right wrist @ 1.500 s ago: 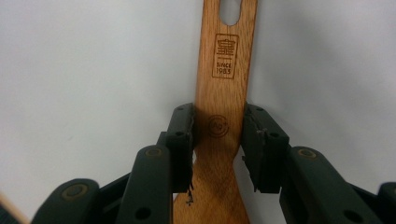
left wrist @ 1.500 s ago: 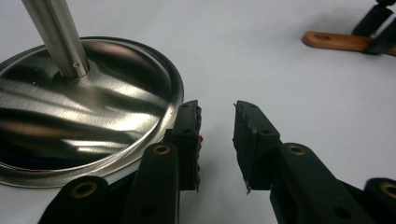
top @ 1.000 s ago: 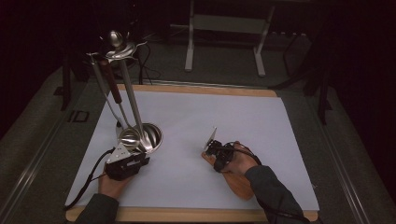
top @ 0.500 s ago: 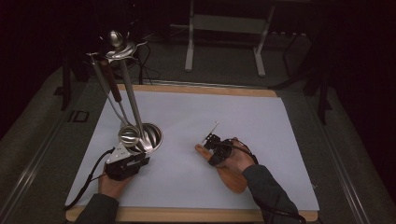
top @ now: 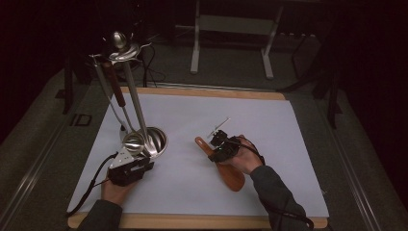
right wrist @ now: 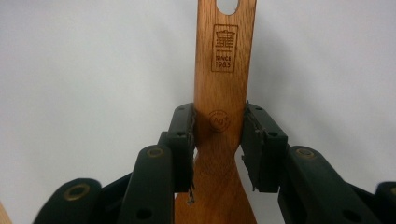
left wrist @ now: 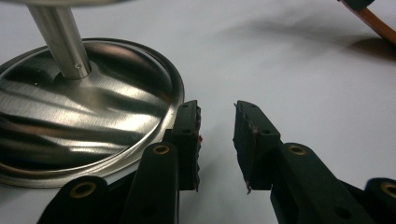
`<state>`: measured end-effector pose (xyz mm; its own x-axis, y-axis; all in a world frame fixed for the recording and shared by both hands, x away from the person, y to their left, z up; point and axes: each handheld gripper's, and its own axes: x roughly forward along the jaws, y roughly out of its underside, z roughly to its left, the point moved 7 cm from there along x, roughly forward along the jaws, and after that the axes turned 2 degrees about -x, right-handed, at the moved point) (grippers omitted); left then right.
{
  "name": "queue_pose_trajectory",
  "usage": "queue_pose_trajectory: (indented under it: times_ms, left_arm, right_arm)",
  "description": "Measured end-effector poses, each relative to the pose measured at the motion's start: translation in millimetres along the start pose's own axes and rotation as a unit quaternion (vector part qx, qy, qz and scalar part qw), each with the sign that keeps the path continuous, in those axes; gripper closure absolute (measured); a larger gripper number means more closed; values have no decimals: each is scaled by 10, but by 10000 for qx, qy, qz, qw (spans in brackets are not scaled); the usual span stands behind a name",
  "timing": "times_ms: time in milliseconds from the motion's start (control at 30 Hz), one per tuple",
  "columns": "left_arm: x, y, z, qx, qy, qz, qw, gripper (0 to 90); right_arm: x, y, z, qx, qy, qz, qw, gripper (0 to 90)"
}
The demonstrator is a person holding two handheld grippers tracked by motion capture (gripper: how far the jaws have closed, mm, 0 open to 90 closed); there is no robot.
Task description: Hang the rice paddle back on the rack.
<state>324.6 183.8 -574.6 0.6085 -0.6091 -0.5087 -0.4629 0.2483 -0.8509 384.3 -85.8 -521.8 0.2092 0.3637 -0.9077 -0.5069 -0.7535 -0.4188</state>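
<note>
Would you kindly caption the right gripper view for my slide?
Right gripper, black jaws shut on the brown wooden spatula at its stamped handle, above the white table sheet.

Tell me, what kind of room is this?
Probably a lab or workshop for recording: a table under a white sheet, dark surroundings, a metal utensil stand, and a person's handheld right gripper clamping a wooden spatula.

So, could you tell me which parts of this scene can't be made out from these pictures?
- Wooden spatula: in the right gripper view its blade is cut off by the bottom edge; in the high view the right gripper and hand cover its middle.
- Utensil stand: in the left gripper view the top edge cuts off its pole.
- Hanging utensils: too dark in the high view to tell apart.
- Floor beyond the table: too dark.
</note>
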Motion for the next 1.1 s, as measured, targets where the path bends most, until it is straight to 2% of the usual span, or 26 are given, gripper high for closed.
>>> queue_pose_trajectory:
  times_ms: [100,167,333,433,600,833,1100]
  left_arm:
    - [0,0,0,0,0,0,10000,710]
    - [0,0,0,1,0,0,10000,709]
    - [0,0,-1,5,5,-3,10000,708]
    - [-1,-1,-1,8,8,-5,10000,706]
    - [-1,-1,-1,12,10,-6,10000,705]
    - [-2,-2,1,12,9,-10,10000,704]
    - [-2,-1,1,6,11,-11,10000,705]
  right_arm:
    - [-37,-55,4,-104,-56,-268,9996,664]
    - [-59,-89,11,-90,-74,-396,9991,664]
    - [-94,-144,17,-81,34,-555,9984,664]
    - [-128,-178,23,-134,28,-739,9972,664]
    - [-185,-217,6,-65,-14,-1011,9949,664]
    - [-255,-276,10,-82,-24,-1290,9916,664]
    - [-316,-359,37,-128,3,-1466,9891,664]
